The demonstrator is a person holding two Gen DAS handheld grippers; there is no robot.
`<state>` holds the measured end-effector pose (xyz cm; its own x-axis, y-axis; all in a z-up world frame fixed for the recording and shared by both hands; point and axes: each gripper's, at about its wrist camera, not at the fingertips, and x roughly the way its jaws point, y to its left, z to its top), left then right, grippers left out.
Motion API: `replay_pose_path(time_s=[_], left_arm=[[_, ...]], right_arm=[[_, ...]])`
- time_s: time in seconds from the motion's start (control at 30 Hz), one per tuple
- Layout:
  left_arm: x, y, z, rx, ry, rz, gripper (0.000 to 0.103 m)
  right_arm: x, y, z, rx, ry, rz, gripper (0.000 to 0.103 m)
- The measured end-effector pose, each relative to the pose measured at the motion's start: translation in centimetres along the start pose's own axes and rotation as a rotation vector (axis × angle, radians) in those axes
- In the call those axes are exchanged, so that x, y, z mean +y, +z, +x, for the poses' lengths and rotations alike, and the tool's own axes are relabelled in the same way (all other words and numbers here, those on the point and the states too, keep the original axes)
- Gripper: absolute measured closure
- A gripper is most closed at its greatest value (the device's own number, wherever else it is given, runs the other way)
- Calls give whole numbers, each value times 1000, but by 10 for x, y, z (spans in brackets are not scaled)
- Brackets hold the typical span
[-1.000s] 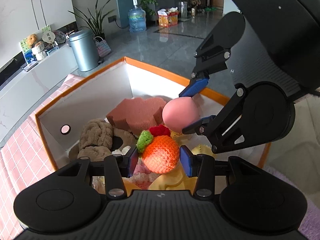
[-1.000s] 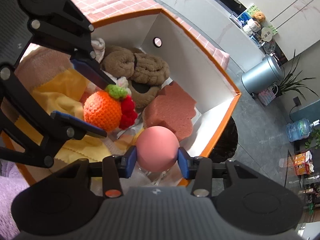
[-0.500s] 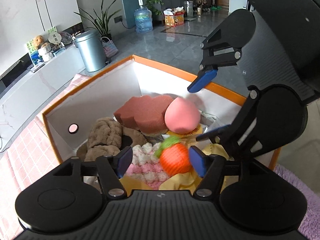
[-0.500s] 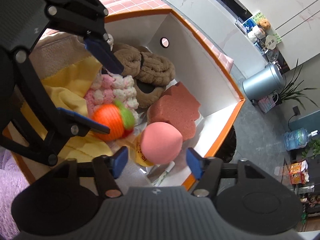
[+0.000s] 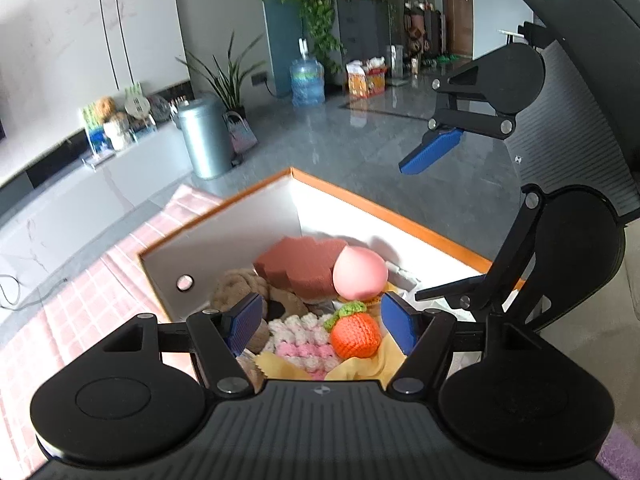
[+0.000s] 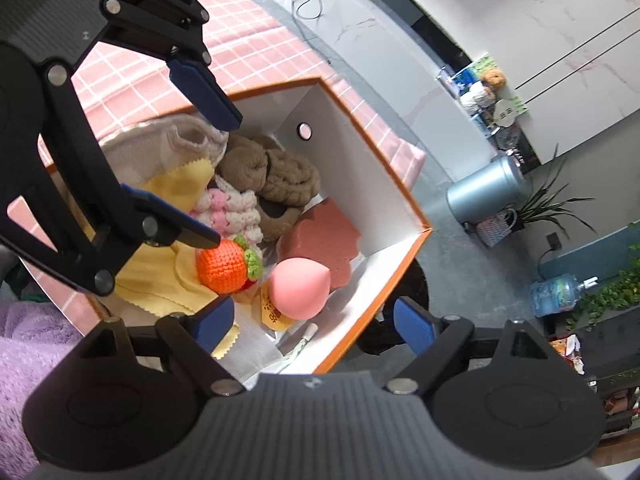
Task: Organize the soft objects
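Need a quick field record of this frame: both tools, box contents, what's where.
left tool: open, empty, above the box
right tool: open, empty, above the box
box: orange rim, white inside, on pink checked cloth
orange knit fruit: in the box, on yellow cloth
pink peach: in the box, beside brown sponge
other contents: brown towel, pink-white knit

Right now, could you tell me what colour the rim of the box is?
The box rim is orange, with white inner walls; the right wrist view shows it best.
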<state>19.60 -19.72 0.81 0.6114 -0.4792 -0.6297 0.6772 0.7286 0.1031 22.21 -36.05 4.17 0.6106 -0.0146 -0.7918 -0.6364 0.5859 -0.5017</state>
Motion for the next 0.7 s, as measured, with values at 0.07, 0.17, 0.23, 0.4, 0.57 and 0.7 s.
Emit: replay_pose_path(time_s=[0.07,0.17,0.23,0.4,0.57,0.7], left_arm=[[-1,0,-11,-30,17,2,23],[0,-1,-26,-76,47,-3,23],[1,-4,-35,-116,62,-9,23],[0,-13,-57,-190,114,-38,23],[-2,-23,-78,-262,166,-82,23],[1,-30,-90,-307,204,-161,20]], right_arm=[[1,0,-10,-17,-13,18,17],[6,0,-25,-54,-48,51,16],[9,0,-34,-82,-79,85,13],[21,-6,-58,-169,-123,234,12],[33,-15,-72,-242,-190,458,11],[45,-29,-79,-315,-203,676,9]])
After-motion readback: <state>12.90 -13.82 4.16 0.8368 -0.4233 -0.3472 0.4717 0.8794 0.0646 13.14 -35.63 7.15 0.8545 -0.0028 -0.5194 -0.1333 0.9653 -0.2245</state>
